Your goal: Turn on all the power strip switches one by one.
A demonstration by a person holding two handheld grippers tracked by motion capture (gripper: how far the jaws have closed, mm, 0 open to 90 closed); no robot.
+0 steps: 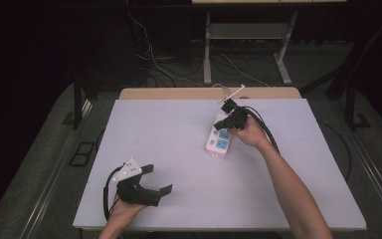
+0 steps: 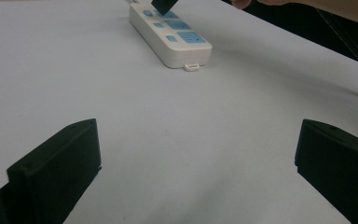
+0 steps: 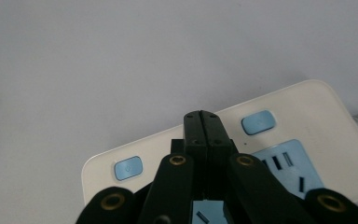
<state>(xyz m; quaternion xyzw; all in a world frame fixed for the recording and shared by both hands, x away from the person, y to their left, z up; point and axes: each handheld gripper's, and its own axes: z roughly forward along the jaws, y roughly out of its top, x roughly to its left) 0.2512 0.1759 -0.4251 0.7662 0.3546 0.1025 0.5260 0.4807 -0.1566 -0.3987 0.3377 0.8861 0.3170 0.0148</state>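
High view: a white power strip [image 1: 218,140] with blue sockets lies on the white worktop [image 1: 179,149], right of the middle and toward the far edge, its length running roughly away from the person. The right gripper [image 1: 225,121] sits over the strip's far half, held by a hand [image 1: 246,132] whose forearm comes in from the lower right; black cables trail back from it. In the right gripper view its jaws are pressed flat together with nothing between them, the tips pointing down at the strip's white top between two small blue buttons [image 3: 258,122], with a blue socket face [image 3: 286,170] just beside them. Whether the tips touch the strip cannot be told.

The left gripper [image 1: 157,180] rests near the front left of the worktop, well apart from the strip. In the left gripper view its jaws stand wide apart over bare worktop, holding nothing, with the strip farther off beyond them.
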